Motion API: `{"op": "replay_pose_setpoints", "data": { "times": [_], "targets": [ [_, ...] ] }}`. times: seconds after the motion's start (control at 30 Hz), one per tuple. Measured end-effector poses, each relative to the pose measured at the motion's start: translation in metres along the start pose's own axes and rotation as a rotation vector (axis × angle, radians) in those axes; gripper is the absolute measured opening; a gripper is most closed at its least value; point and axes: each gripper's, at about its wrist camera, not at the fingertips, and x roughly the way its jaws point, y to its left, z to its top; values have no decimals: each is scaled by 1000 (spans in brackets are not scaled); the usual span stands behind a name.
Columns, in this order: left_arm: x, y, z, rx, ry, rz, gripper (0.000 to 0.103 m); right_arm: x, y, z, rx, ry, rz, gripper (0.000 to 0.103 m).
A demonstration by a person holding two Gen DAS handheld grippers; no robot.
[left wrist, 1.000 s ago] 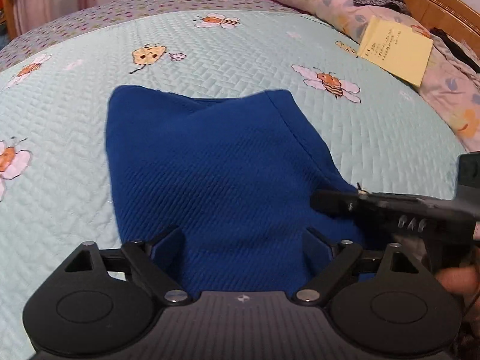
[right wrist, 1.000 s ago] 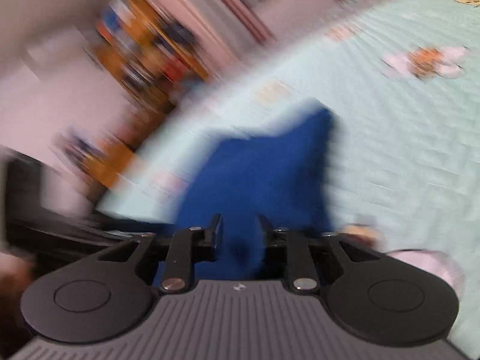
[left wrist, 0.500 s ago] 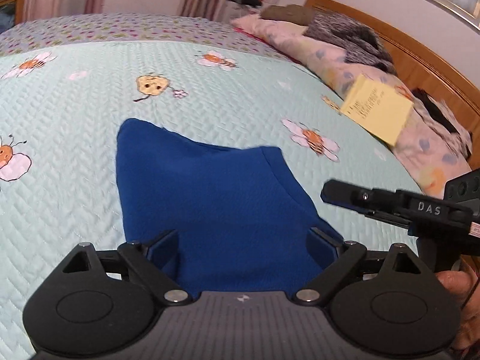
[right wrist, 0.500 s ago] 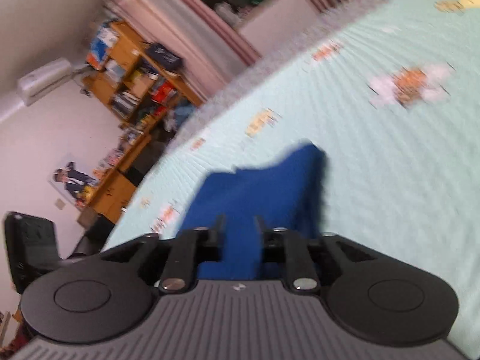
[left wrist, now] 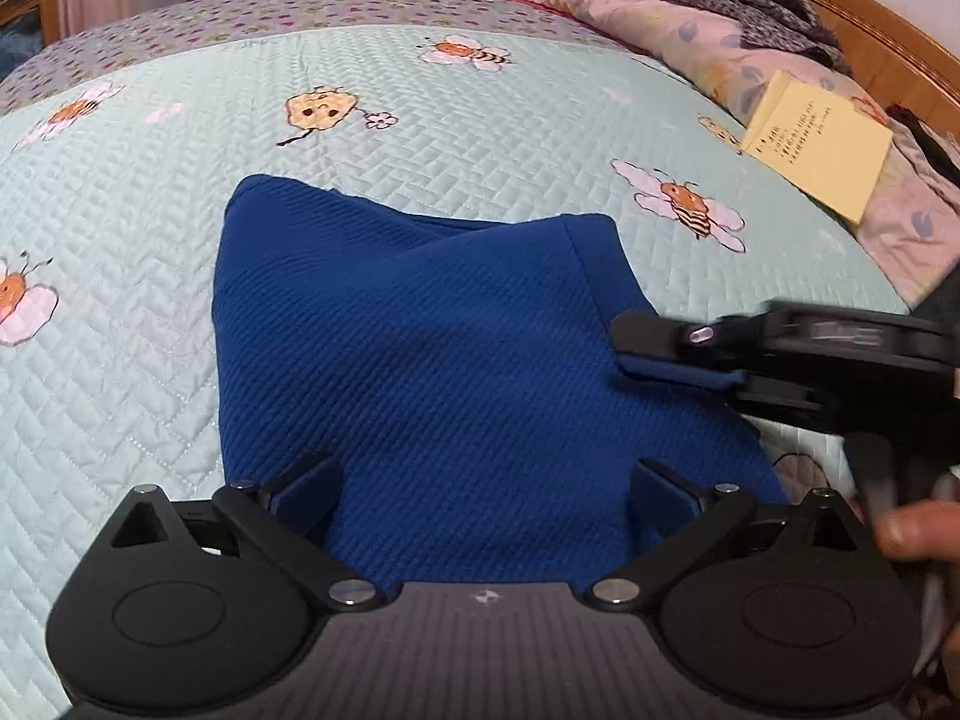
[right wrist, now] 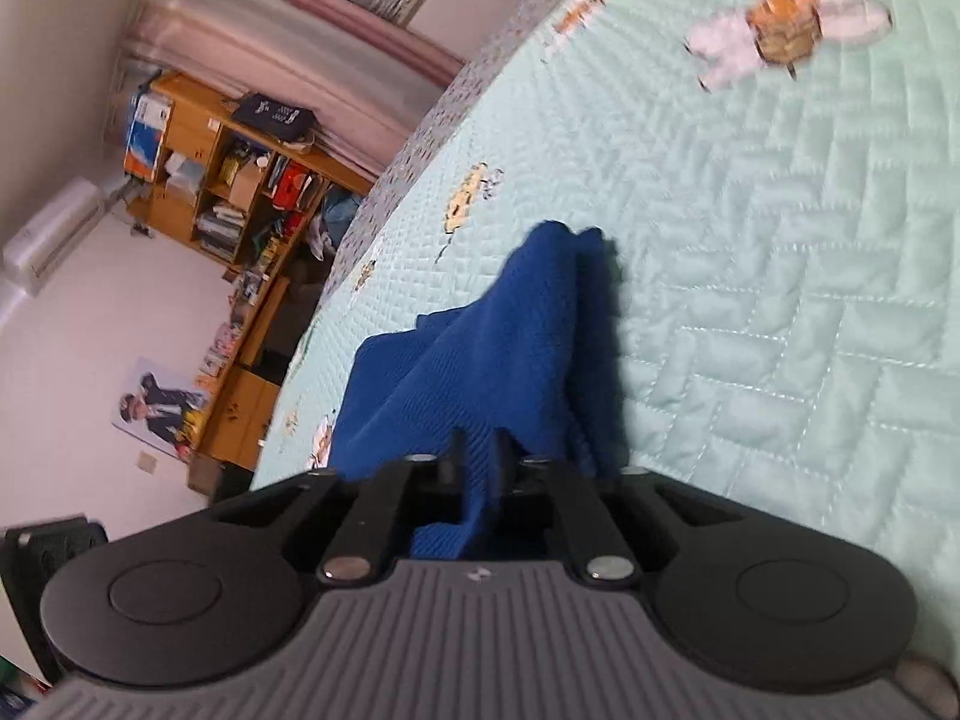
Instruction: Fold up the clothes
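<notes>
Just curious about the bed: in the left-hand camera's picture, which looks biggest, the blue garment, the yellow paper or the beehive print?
1. blue garment
2. yellow paper
3. beehive print

The paper lies farther off, so its true size is unsure.
</notes>
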Motion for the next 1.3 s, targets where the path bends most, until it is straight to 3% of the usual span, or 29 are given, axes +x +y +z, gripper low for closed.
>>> {"op": "replay_pose_setpoints", "data": {
  "times": [0.03, 0.07, 0.1, 0.23, 0.3, 0.47, 0.5, 0.63, 0.7, 0.77, 0.9, 0.97, 1.07, 1.2, 1.3],
  "targets": [
    [-1, 1, 0, -11, 1, 2, 102, -5, 5, -1, 1, -5, 6, 46],
    [-4, 2, -1, -25, 4, 1, 102, -10, 10, -2, 8, -13, 4, 65],
    [-8, 4, -1, -42, -1, -5, 102, -15, 14, -1, 11, -20, 0, 72],
    [-27, 10, -2, -95, -15, 17, 102, -31, 39, -2, -30, -41, -55, 78],
    [-38, 11, -5, -93, -11, 69, 102, -39, 43, -6, 26, -42, -75, 78],
    [-67, 8, -16, -53, -27, 150, 102, -60, 43, -31, 101, -87, 122, 78],
    [-70, 6, -17, -42, -21, 168, 102, -59, 37, -33, 127, -76, 116, 78],
    [-78, -3, -22, 0, 13, 239, 102, -44, 5, -38, 239, -13, -1, 76],
    [-82, -5, -24, 9, 26, 261, 102, -47, 11, -37, 214, -8, -14, 75],
    [-84, -5, -23, -10, 40, 254, 100, -52, 43, -34, 64, -10, -110, 77],
    [-93, -1, -20, -62, 34, 229, 97, -52, 131, -32, -360, -26, -471, 82],
    [-99, 2, -19, -71, 34, 265, 100, -46, 159, -33, -493, -38, -598, 91],
    [-102, 10, -18, -87, 95, 331, 102, -32, 174, -29, -502, 21, -624, 92],
    [-106, 23, -15, -110, 181, 367, 102, -16, 162, -19, -348, 156, -607, 92],
    [-111, 30, -11, -130, 206, 361, 102, -11, 171, -22, -368, 182, -701, 92]
  ]
}}
